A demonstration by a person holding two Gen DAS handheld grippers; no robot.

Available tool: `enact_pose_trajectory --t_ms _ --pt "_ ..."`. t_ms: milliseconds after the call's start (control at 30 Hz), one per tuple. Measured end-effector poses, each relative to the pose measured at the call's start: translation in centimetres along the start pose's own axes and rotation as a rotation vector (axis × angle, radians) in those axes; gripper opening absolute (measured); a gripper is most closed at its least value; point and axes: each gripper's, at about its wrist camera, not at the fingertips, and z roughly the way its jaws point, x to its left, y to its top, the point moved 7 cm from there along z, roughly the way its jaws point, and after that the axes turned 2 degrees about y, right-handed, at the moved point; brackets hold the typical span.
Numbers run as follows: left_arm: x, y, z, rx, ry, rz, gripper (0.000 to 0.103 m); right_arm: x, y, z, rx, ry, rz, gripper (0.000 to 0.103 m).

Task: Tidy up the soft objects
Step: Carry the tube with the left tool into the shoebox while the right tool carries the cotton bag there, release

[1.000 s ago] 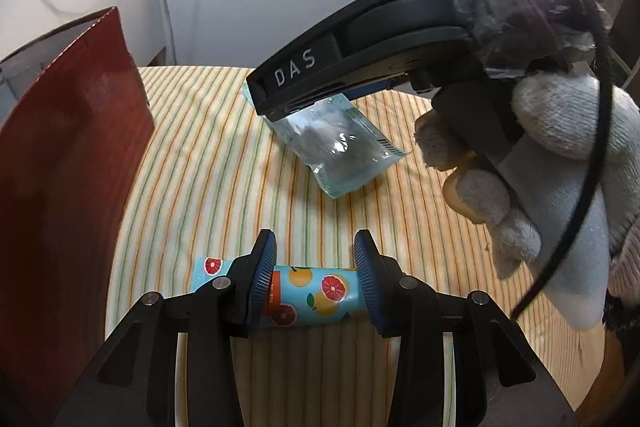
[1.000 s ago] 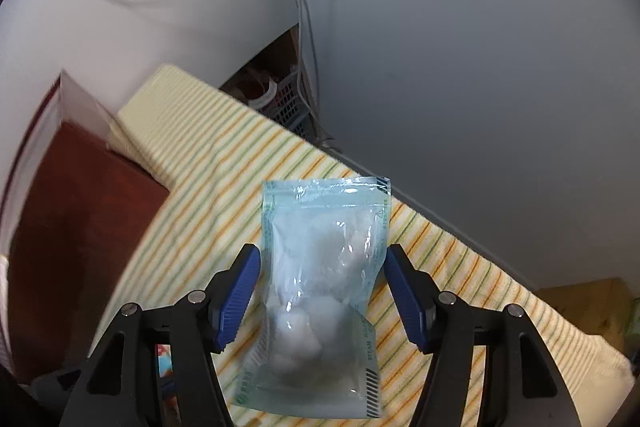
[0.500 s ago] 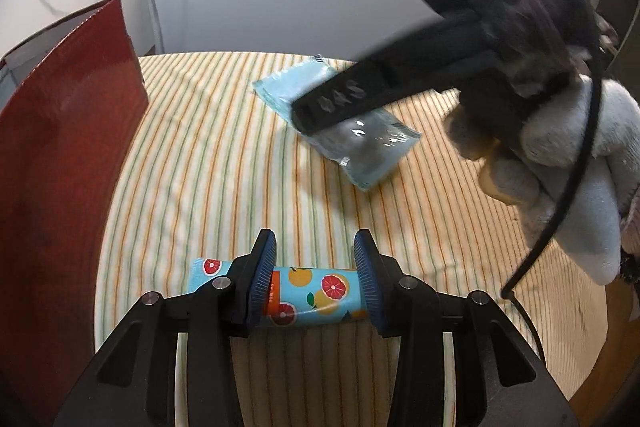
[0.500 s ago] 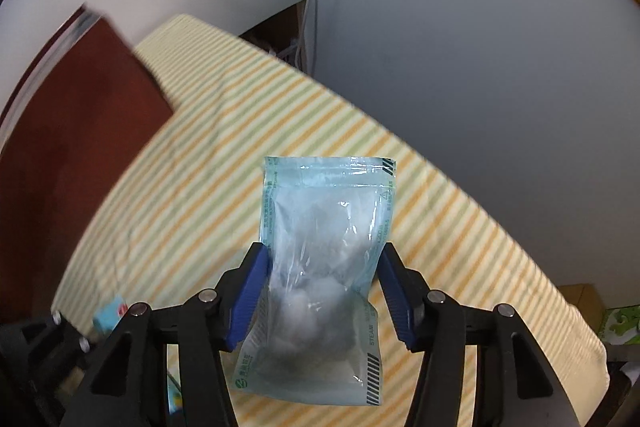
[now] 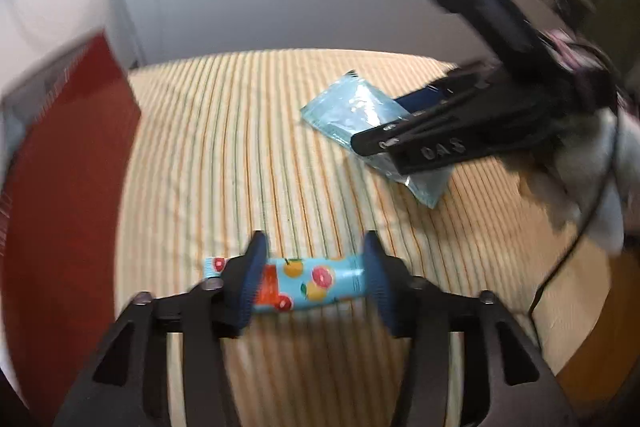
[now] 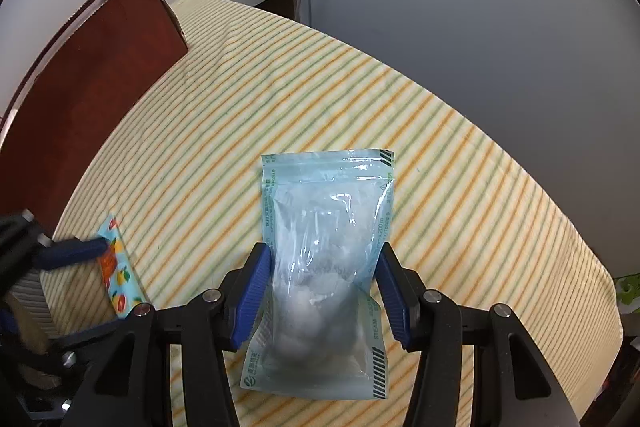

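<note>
Pouch (image 6: 326,267) pinched in right gripper (image 6: 320,291) jaws held low; left gripper (image 5: 314,279) jaws spread around fruit-print packet (image 5: 304,283).

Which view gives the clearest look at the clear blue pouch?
The right wrist view: the pouch lies sharp and nearly whole between the right tongs, its print visible. In the left wrist view the pouch is blurred, and the right tongs' body covers part of it.

- striped cloth (image 6: 460,163) covers table, yellow w/ orange + green lines
- on it: fruit-print packet (image 5: 304,281), clear pouch (image 6: 326,267), red-brown box (image 6: 92,75) at left edge
</note>
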Motion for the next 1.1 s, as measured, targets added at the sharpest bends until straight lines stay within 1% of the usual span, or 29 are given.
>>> enact_pose_trajectory --t_ms 33,167,233,300,367,433,467,567,600,633,700,767,800,833,867,933,1033,1067,1100 --pt "-0.4 -0.1 -0.2 0.006 0.009 0.056 0.064 -0.1 -0.2 -0.2 -0.001 0.003 0.001 0.049" --pt "-2.4 -1.2 -0.2 0.080 0.051 0.302 0.065 -0.3 -0.9 -0.8 0.001 0.009 -0.002 0.049" --pt "-3.5 -1.6 0.1 0.120 0.058 0.388 0.065 -0.6 -1.8 -1.2 -0.001 0.013 0.001 0.049" --pt "-4.1 -1.8 0.4 0.172 0.030 0.418 0.065 -0.7 -2.6 -1.4 -0.001 0.017 0.005 0.049" --pt "-4.2 -1.7 1.4 0.220 0.029 0.450 0.065 -1.1 -3.2 -1.8 -0.001 0.023 0.010 0.049" --pt "-3.5 -1.1 2.5 0.243 0.060 0.502 0.065 -1.5 -4.2 -2.3 0.000 0.028 0.017 0.049" --pt "-3.2 -0.9 2.9 0.256 0.064 0.509 0.065 -2.1 -5.5 -3.1 -0.001 0.030 0.022 0.049" --pt "-2.5 -0.4 3.9 0.280 0.095 0.547 0.066 -2.7 -6.5 -3.7 0.001 0.037 0.023 0.048" --pt "-2.3 -0.2 4.2 0.286 0.097 0.553 0.066 -2.7 -6.6 -3.7 0.003 0.040 0.021 0.048" --pt "-2.1 -0.3 4.5 0.293 0.093 0.557 0.068 -2.8 -7.0 -4.0 0.005 0.043 0.019 0.048" --pt "-2.0 0.1 4.9 0.294 0.078 0.565 0.068 -2.8 -7.4 -4.4 0.005 0.047 0.019 0.048" --pt "-1.6 0.9 5.5 0.299 0.053 0.529 0.068 -3.1 -7.6 -4.7 0.003 0.048 0.024 0.048" --pt "-1.2 1.3 6.5 0.298 0.047 0.503 0.068 -3.3 -7.6 -4.8 0.002 0.049 0.028 0.048" --pt "-1.0 1.5 6.8 0.297 0.035 0.474 0.063 -3.4 -7.8 -4.9 0.000 0.049 0.033 0.048" --pt "-0.9 1.6 6.9 0.297 0.017 0.445 0.053 -3.5 -7.9 -5.0 -0.002 0.049 0.037 0.048" --pt "-0.7 1.5 7.1 0.297 -0.030 0.389 0.040 -3.4 -7.9 -5.0 -0.006 0.049 0.039 0.048" --pt "-0.6 1.2 6.9 0.268 -0.023 0.334 0.039 -3.3 -7.8 -4.8 -0.008 0.038 0.031 0.048" --pt "-0.4 1.2 6.9 0.257 -0.026 0.301 0.037 -3.2 -7.9 -4.9 -0.009 0.031 0.027 0.048" --pt "-0.7 0.6 6.2 0.248 -0.029 0.278 0.036 -3.1 -7.8 -4.7 -0.010 0.027 0.026 0.048"
